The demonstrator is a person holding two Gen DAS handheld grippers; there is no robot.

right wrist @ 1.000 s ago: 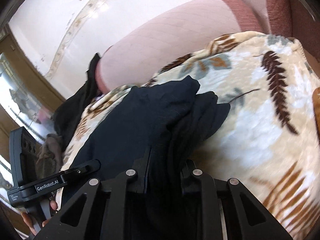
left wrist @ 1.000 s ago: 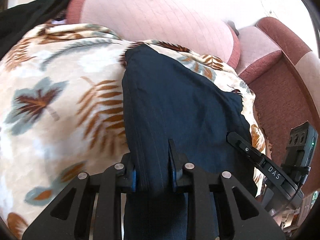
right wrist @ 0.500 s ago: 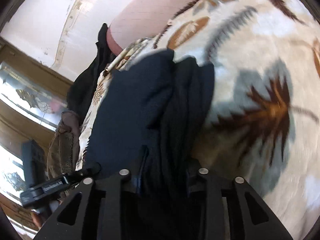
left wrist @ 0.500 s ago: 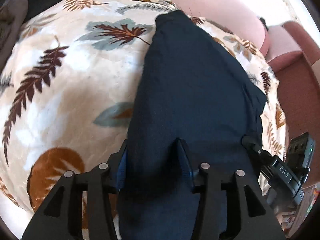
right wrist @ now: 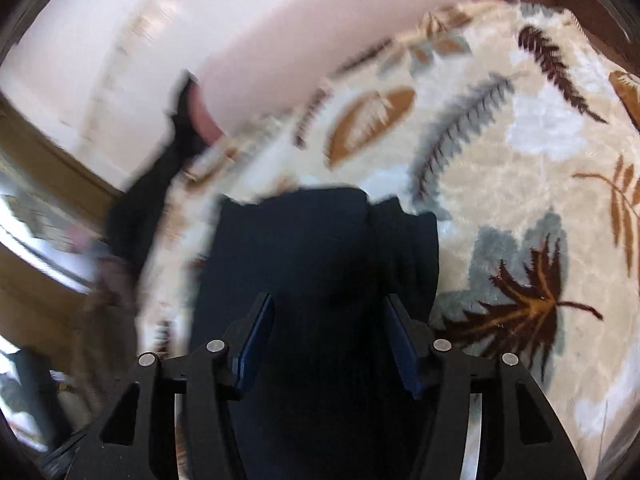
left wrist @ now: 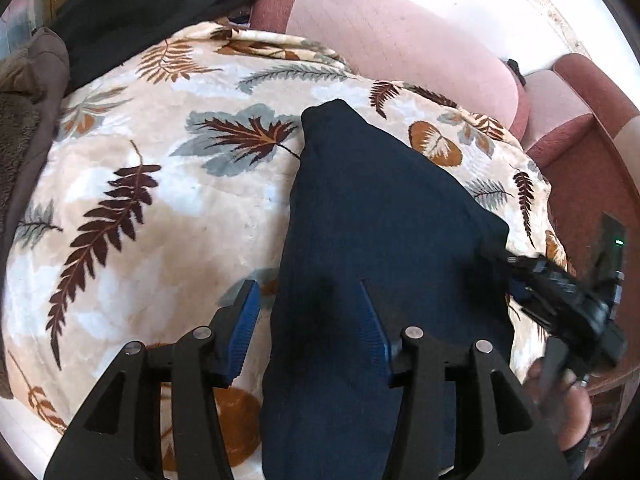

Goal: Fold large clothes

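Note:
A dark navy garment (left wrist: pixel 372 216), folded into a long strip, lies flat on the leaf-patterned blanket (left wrist: pixel 160 208). My left gripper (left wrist: pixel 307 286) hovers low over its near left edge with its jaws opening. The left finger (left wrist: pixel 246 316) is over the blanket and the right finger (left wrist: pixel 372 324) over the cloth, and neither pad presses on it. In the blurred right wrist view the garment (right wrist: pixel 320 240) runs between the fingers of my right gripper (right wrist: pixel 328 299). Its jaws are opening too, and the blue pads (right wrist: pixel 256 340) stand clear of the cloth.
The blanket covers a pink and brick-red sofa (left wrist: pixel 400 40) whose backrest rises behind. A black garment (left wrist: pixel 140 12) and a brown fleece (left wrist: pixel 24 112) lie at the far left. A person's hand (left wrist: pixel 568 404) holds the other gripper at the right edge.
Both grippers were shut on the navy garment and have since spread their jaws and let it go. The garment now lies stretched out flat on the blanket. The right view has swung sideways.

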